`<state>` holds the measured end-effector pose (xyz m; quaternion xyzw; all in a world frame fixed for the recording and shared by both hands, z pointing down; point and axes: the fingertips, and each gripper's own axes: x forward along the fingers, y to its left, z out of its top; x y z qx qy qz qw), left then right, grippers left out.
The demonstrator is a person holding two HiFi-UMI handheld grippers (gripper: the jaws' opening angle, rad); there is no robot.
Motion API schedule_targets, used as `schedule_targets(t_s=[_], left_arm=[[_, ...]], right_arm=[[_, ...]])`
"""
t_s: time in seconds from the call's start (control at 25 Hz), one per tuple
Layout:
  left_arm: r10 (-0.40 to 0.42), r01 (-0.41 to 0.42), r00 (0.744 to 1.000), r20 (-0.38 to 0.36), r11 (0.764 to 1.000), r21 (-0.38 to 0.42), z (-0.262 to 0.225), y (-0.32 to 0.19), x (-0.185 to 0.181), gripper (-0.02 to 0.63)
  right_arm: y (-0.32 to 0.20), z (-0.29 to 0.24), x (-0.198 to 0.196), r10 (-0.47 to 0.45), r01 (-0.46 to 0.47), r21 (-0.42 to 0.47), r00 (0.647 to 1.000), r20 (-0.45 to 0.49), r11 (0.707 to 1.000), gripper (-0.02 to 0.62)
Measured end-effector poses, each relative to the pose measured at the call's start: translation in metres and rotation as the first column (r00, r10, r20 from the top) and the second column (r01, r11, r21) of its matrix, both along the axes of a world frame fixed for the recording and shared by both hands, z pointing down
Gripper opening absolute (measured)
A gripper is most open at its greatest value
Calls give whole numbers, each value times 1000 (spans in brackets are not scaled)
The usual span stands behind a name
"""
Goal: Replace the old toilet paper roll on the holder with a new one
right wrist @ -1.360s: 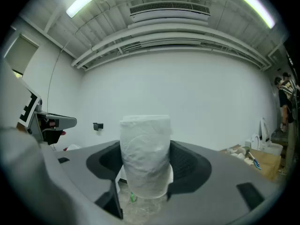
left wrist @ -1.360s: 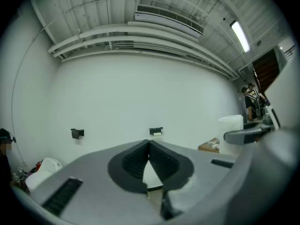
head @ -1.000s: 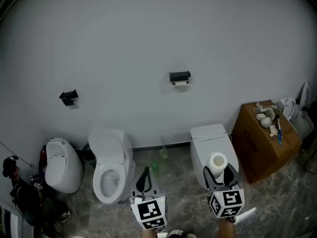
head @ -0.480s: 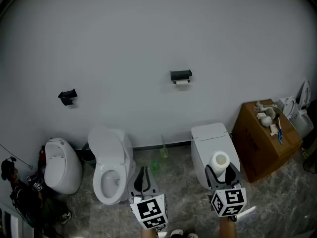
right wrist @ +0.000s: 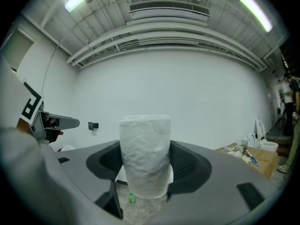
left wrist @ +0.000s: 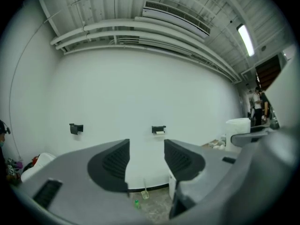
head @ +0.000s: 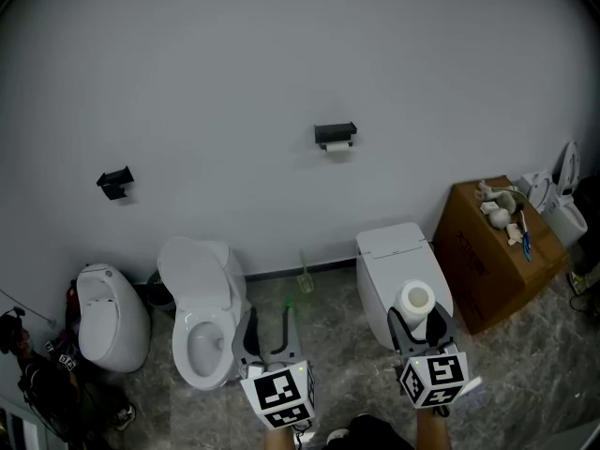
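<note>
My left gripper has just been opening: a moment ago its jaws stood together, and now they are spread wide with nothing between them, only floor and wall showing through the gap in the left gripper view. It has also slid a little to the left in the head view, and the whole scene has drifted with my head. My right gripper sits as it did before, clamped on the new toilet paper roll, its pads pressing the roll's two sides.

The roll stands upright in that grip, its long axis vertical, and from above I look down at its open core end, which faces up. It is just in front of the white toilet tank and level with the left gripper, well apart from it.

Further off, the open toilet lies left of my left gripper and the cardboard box to the right. On the far wall hangs the black holder with the old roll just under it, lying horizontal along the wall; a second black holder is mounted well to its left
</note>
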<state>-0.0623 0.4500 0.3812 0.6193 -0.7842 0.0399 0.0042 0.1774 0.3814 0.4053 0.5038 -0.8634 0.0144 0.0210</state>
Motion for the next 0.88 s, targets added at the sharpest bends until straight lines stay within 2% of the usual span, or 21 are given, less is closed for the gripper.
schedule_targets(t_s=[0.12,0.32,0.44,0.88], left_arm=[[12,-12,1000,0,1000,-23,7,-9,-1,212],[23,-21,998,52,999,-44,10,-33,-6,212],[20,-18,998,59,999,-40,11,-53,-11,212],[-13,14,999,42,1000,-17,-1,-185,-30,212]], right_arm=[[-9,2,0,6,-6,-4,1000,-3,1000,299],[-34,5,-7,4,-4,-13,1000,0,1000,300],[-57,6,-14,-8,8,-15,1000,4,1000,300],[-200,-10,-38,-57,57,4,998,14,998,299]])
